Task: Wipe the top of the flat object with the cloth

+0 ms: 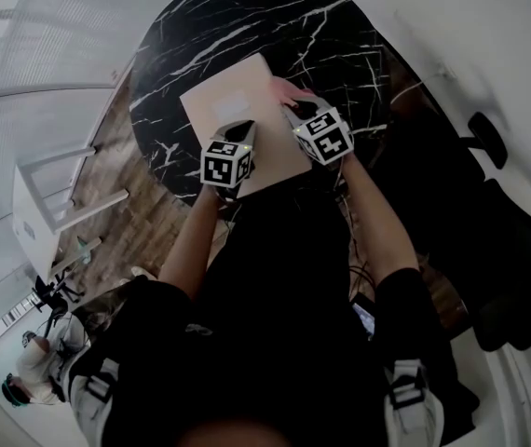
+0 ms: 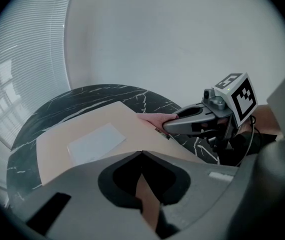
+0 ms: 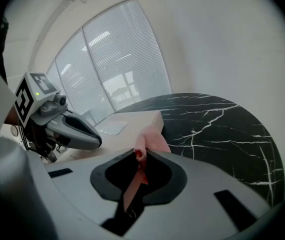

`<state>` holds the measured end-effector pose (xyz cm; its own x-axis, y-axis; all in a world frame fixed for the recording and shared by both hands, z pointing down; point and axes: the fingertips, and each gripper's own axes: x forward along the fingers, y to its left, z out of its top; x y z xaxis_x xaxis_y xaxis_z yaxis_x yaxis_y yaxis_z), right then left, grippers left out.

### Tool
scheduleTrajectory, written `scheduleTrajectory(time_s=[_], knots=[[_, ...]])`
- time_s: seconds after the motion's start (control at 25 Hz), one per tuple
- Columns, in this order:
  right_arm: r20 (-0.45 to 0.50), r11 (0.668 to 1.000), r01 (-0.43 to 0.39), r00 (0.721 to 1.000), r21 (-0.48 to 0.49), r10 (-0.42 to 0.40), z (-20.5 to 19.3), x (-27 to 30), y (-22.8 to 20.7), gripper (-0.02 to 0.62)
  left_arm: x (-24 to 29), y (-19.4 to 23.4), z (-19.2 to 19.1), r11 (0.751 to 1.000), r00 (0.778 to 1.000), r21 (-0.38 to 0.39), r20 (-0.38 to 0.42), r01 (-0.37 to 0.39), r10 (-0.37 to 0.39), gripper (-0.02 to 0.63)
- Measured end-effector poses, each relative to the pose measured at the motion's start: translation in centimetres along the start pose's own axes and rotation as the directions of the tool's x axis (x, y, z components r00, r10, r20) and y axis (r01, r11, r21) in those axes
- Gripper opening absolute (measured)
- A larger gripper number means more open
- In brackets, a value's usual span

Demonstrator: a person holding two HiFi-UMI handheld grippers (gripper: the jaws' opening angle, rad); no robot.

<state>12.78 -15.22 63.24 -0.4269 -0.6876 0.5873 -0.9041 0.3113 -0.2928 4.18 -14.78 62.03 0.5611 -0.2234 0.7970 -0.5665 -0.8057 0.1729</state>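
A flat beige box (image 1: 267, 110) with a white label (image 1: 231, 103) lies on a round black marble table (image 1: 340, 26). My right gripper (image 1: 295, 110) is shut on a pink cloth (image 1: 287, 91). It holds the cloth on the box top near the right edge. In the right gripper view the cloth (image 3: 151, 138) bunches out of the closed jaws (image 3: 138, 154) beside the box (image 3: 132, 120). My left gripper (image 1: 240, 130) is over the near part of the box. In its own view the jaws (image 2: 141, 153) meet, with only the box top (image 2: 82, 129) showing beyond them.
The table's near rim (image 1: 168, 180) lies just below the box. Wooden floor (image 1: 121, 222) and a white frame stand (image 1: 37, 203) are at the left. A dark chair (image 1: 517, 268) stands at the right. Windows with blinds (image 3: 112, 64) are behind the table.
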Motion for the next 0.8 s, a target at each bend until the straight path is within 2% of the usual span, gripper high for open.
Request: scheduleTrajectory(time_s=[0.8], knots=[[-0.015, 0.998, 0.051, 0.999, 0.023, -0.051, -4.5, -4.2, 3.3, 0.023, -2.1, -3.0, -2.7, 0.999, 1.0, 0.03, 0.018, 0.013, -0.014, 0.0]])
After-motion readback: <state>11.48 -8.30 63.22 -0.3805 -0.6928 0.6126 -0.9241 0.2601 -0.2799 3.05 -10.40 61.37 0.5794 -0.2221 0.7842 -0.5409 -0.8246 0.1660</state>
